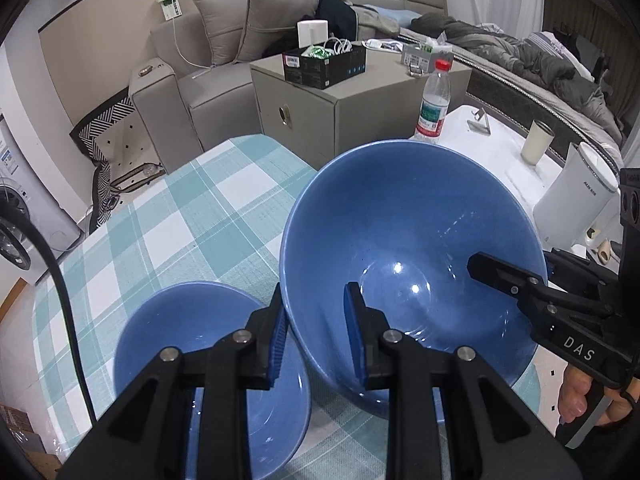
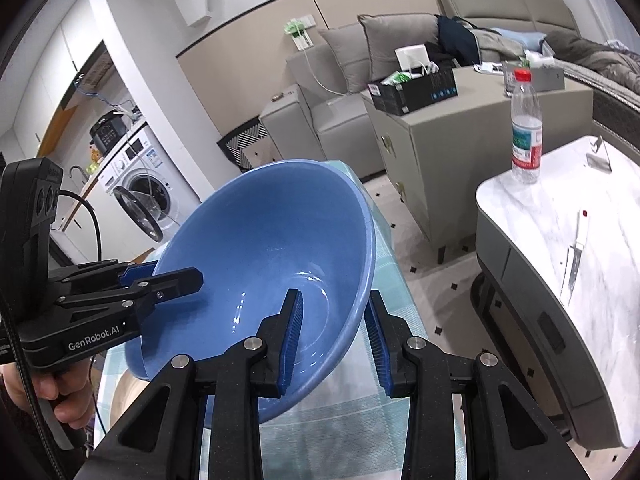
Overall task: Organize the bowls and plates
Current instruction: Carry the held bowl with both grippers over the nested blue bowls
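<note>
- The left gripper (image 1: 316, 340) has its two blue pads closed on the near wall of the large blue bowl (image 1: 408, 240), one pad inside and one outside; only a thin strip of rim sits between them.
- The right gripper (image 2: 334, 340) grips the opposite side of the same rim, again with one pad inside and one outside. In the left wrist view its black finger reaches into the bowl from the right.
- The large blue bowl is held between the two grippers, tilted and clear of the checked tablecloth (image 1: 180, 216), with no support underneath.
- The glaze looks glossy and both grips are narrow, so the rim could slide out of a pad if either hand twists or the two hands drift apart.
- If one hand rises faster than the other, the tilt would deepen, and the bowl could pivot on one grip and swing down.
- A smaller blue bowl (image 1: 192, 340) rests on the cloth just below and to the left of the lifted one. Lowering off-centre could knock rim against rim and chip either piece, or tip the smaller bowl.
- The table edge is near on the right wrist view, with bare floor beyond; a drop there would likely break the bowl.
- Further out, the water bottle (image 2: 526, 128) and knife (image 2: 574, 256) on the marble table (image 2: 520, 216) stand well apart and pose little risk.
</note>
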### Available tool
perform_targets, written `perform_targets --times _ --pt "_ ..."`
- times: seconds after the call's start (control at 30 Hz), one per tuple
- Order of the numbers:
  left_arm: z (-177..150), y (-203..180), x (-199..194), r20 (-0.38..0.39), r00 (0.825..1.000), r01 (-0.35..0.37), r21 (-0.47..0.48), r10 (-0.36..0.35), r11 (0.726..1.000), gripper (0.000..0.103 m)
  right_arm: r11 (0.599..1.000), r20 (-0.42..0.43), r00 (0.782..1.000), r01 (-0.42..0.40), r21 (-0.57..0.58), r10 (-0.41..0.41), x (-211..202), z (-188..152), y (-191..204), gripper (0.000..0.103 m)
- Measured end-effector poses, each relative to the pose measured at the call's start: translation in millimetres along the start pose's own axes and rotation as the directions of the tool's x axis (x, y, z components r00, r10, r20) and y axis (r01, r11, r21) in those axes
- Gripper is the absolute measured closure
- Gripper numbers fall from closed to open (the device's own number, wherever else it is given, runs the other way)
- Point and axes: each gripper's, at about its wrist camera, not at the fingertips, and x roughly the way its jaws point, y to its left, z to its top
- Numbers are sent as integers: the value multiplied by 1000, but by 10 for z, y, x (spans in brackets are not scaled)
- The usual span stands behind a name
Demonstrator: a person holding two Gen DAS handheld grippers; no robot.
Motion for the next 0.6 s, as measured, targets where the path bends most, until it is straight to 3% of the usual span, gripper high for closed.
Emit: perform_targets --times 0.6 --pt "-226 369 -502 95 995 4 -76 3 997 78 992 33 998 -54 -115 58 -216 -64 597 70"
